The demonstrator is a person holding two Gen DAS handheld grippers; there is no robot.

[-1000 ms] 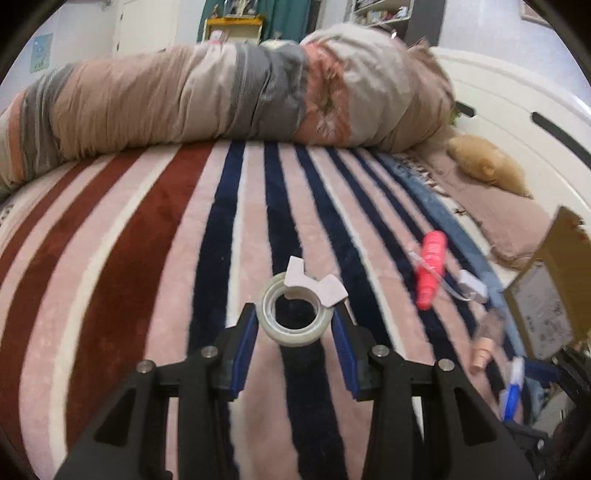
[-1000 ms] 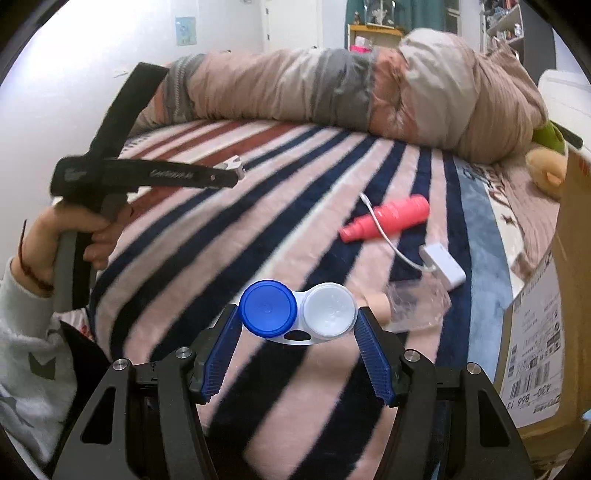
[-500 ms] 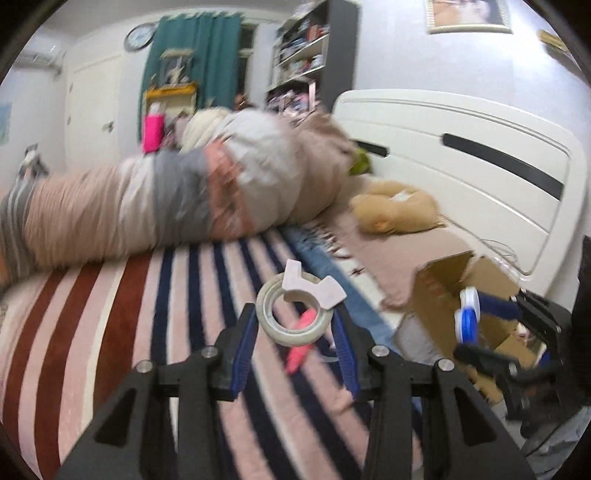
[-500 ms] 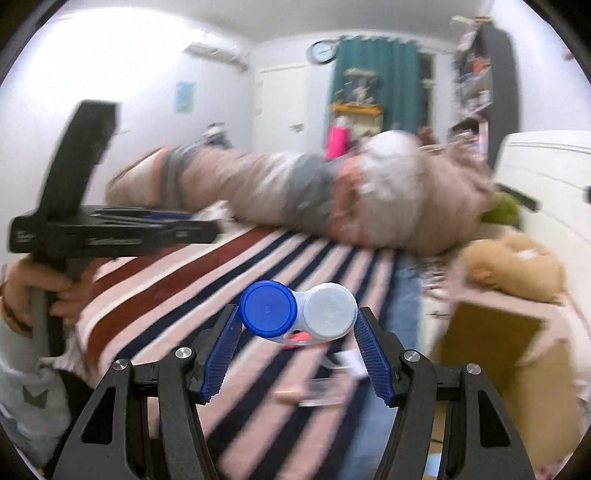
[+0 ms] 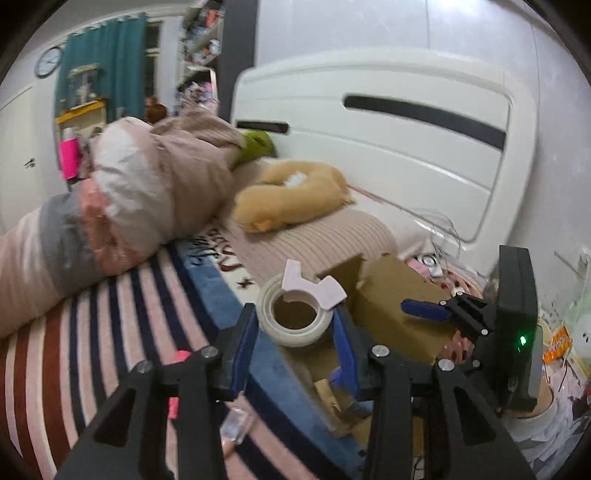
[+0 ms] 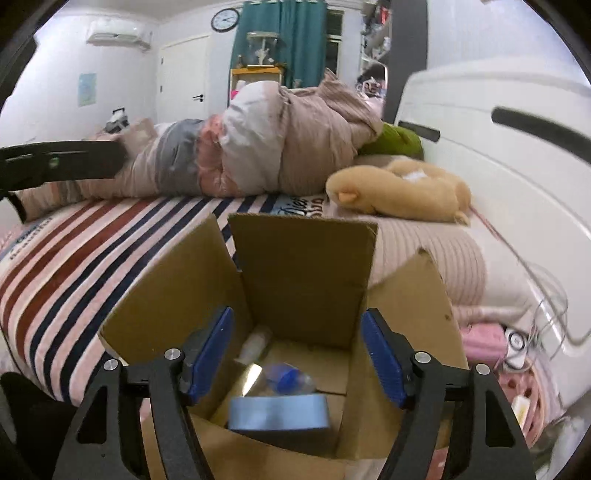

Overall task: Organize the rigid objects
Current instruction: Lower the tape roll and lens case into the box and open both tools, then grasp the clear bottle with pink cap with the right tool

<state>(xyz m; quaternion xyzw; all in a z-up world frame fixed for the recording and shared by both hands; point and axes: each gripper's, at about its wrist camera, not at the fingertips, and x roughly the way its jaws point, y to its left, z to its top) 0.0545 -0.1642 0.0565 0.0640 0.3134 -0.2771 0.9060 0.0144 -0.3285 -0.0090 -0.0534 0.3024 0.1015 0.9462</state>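
Left gripper (image 5: 293, 334) pinches one tape roll (image 5: 294, 317); right gripper (image 6: 297, 354) jaws spread, holding nothing, over one cardboard box (image 6: 299, 273); two stuffed toys: tan (image 6: 399, 192), green (image 6: 393, 142).

Little can be read. The bedspread (image 6: 44, 236) carries a word at its left edge in the right wrist view that looks like "beautiful", though blur leaves it uncertain. Dark cursive lettering runs along the blanket edge (image 5: 221, 251) in the left wrist view, too smeared to make out. The wall clock (image 6: 225, 19) shows no legible numerals.
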